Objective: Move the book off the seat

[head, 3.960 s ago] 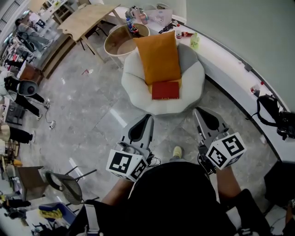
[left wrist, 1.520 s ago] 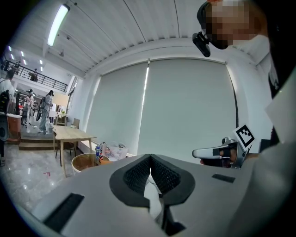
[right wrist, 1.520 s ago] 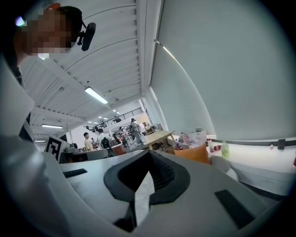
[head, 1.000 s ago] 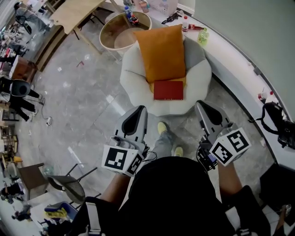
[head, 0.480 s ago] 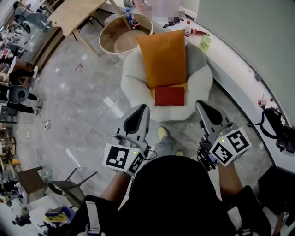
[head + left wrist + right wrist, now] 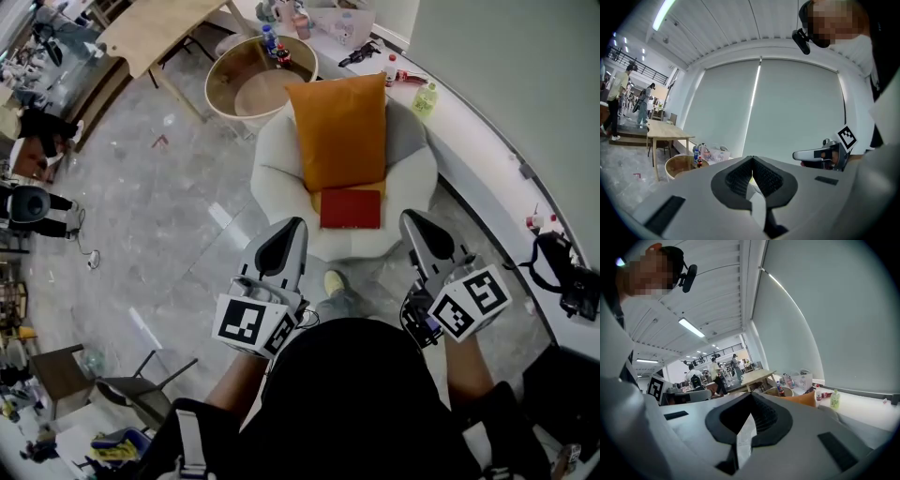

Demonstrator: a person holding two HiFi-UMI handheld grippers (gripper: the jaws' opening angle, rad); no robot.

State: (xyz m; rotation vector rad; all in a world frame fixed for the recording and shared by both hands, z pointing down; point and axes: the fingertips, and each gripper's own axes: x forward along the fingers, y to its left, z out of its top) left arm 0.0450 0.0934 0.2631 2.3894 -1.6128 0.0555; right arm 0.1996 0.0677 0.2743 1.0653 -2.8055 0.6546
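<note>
A red book (image 6: 351, 209) lies flat on the front of a round white seat (image 6: 276, 178), below an orange cushion (image 6: 344, 130) that leans on the backrest. My left gripper (image 6: 293, 228) hovers just left of the seat's front edge, jaws shut and empty. My right gripper (image 6: 410, 221) hangs at the seat's front right, also shut with nothing in it. Both stay short of the book. In the left gripper view the left gripper (image 6: 752, 159) shows its pads pressed together; the right gripper (image 6: 751, 395) looks the same in the right gripper view.
A round wooden side table (image 6: 255, 79) with bottles stands behind the seat. A curved white ledge (image 6: 487, 159) with bottles and a bag runs along the right. A wooden table (image 6: 155, 30) and people fill the far left. My shoe (image 6: 334, 281) touches the marble floor near the seat.
Both grippers and the view have moved closer to the seat; the book now lies nearer the gripper tips. The jaws stayed shut.
</note>
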